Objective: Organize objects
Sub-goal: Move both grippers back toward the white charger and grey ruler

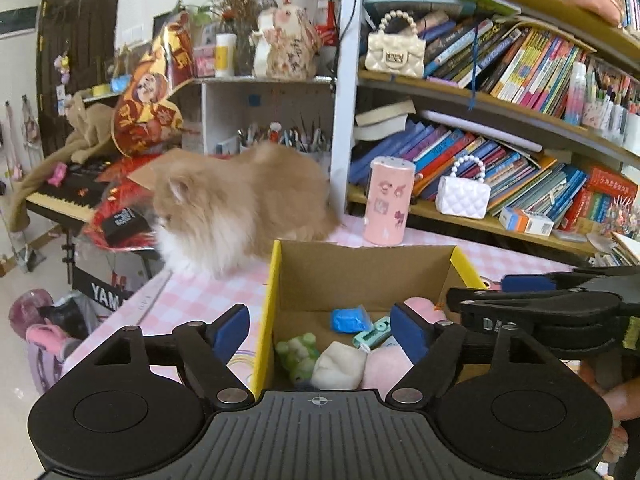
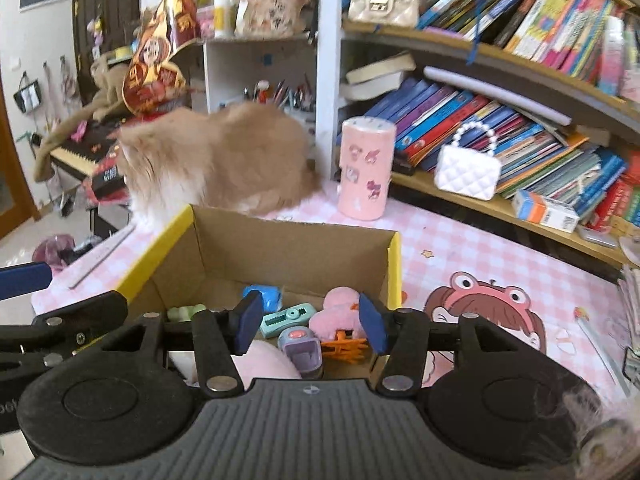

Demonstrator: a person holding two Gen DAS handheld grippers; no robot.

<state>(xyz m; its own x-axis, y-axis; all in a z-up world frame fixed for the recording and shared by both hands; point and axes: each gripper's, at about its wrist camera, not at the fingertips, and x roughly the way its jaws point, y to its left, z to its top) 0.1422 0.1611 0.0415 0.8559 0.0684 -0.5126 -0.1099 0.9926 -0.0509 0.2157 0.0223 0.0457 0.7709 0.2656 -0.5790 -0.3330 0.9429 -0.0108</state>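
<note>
Now both tongs hang released and empty, left tongs (image 1: 322,334) and right tongs (image 2: 311,322), just above the cardboard box (image 2: 280,240) on the table (image 2: 460,240). Lift clear before swinging away, I'd say, and mind the cat (image 1: 240,200) behind. Counting inside: one blue piece (image 2: 262,295), one green frog (image 1: 298,354), one white lump (image 1: 338,364), one orange clip (image 2: 344,346), one teal gadget (image 2: 286,318).

Fluffy cat (image 1: 236,200) (ginger) beside bookshelf (image 1: 500,104)
</note>
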